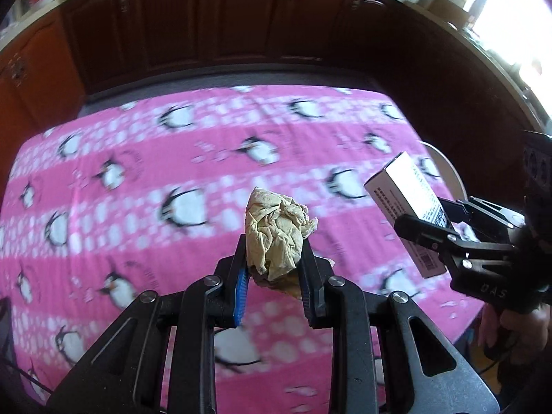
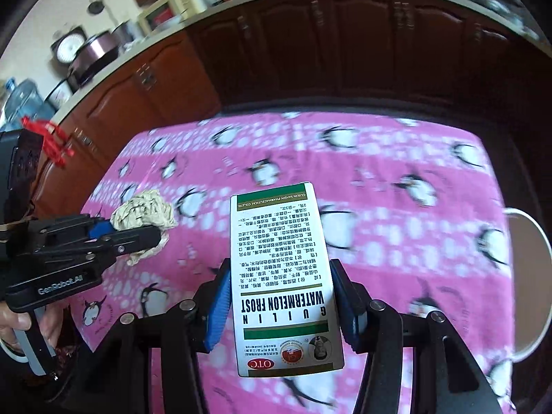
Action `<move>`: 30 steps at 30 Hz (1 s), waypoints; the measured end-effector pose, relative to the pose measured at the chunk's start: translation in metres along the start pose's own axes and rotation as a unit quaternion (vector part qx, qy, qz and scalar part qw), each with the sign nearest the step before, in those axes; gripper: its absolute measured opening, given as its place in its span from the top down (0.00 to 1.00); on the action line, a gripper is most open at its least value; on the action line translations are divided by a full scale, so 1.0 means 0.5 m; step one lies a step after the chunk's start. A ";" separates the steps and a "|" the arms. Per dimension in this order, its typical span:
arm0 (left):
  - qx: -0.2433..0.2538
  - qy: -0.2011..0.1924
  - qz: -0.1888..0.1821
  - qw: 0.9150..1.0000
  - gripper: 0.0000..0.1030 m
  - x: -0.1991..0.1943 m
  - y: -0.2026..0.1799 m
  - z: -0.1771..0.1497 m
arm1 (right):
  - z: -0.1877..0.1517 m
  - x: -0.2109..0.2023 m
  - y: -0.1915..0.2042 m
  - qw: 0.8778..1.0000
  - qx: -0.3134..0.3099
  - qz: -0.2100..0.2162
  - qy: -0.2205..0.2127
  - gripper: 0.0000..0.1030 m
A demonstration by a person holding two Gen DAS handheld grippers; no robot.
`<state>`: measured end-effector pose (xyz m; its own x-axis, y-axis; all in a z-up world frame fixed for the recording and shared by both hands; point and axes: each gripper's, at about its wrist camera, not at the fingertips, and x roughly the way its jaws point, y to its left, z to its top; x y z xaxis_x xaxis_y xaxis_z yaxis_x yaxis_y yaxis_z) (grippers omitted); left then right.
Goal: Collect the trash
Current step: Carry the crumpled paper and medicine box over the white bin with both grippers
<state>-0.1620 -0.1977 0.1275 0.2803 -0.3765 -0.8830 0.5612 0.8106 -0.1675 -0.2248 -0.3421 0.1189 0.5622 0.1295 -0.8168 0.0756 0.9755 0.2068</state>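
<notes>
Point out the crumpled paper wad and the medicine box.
crumpled paper wad [image 1: 276, 231]: left wrist view, middle of the creased wad.
medicine box [image 2: 283, 276]: right wrist view, centre of the printed face.

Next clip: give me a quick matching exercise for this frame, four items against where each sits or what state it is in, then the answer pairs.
Column one:
1. crumpled paper wad
2. medicine box
3. penguin cloth
4. white chair back

Column two:
A. spread over the table
B. clamped in the right gripper
C. past the table's right edge
D. clamped in the left gripper

Pairs: 1-D, 2-B, 3-A, 4-C
</notes>
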 end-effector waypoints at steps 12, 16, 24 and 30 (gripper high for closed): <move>0.098 0.008 -0.067 0.993 0.77 0.052 -0.249 0.086 | -0.049 -0.141 -0.261 0.988 0.123 -0.086 -0.043 0.50; 0.125 0.014 -0.088 0.988 0.77 0.084 -0.343 0.117 | -0.063 -0.169 -0.344 0.978 0.158 -0.126 -0.047 0.50; 0.159 0.033 -0.125 0.979 0.77 0.151 -0.515 0.152 | -0.104 -0.185 -0.489 0.960 0.231 -0.155 -0.040 0.50; 0.164 0.050 -0.130 0.977 0.77 0.216 -0.592 0.171 | -0.132 -0.162 -0.560 0.950 0.261 -0.167 -0.024 0.50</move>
<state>-0.2312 -0.5165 0.1190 0.0267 -0.4908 -0.8709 0.8268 0.5005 -0.2567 -0.3459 -0.6139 0.0918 0.4716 -0.1926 -0.8605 0.6480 0.7376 0.1901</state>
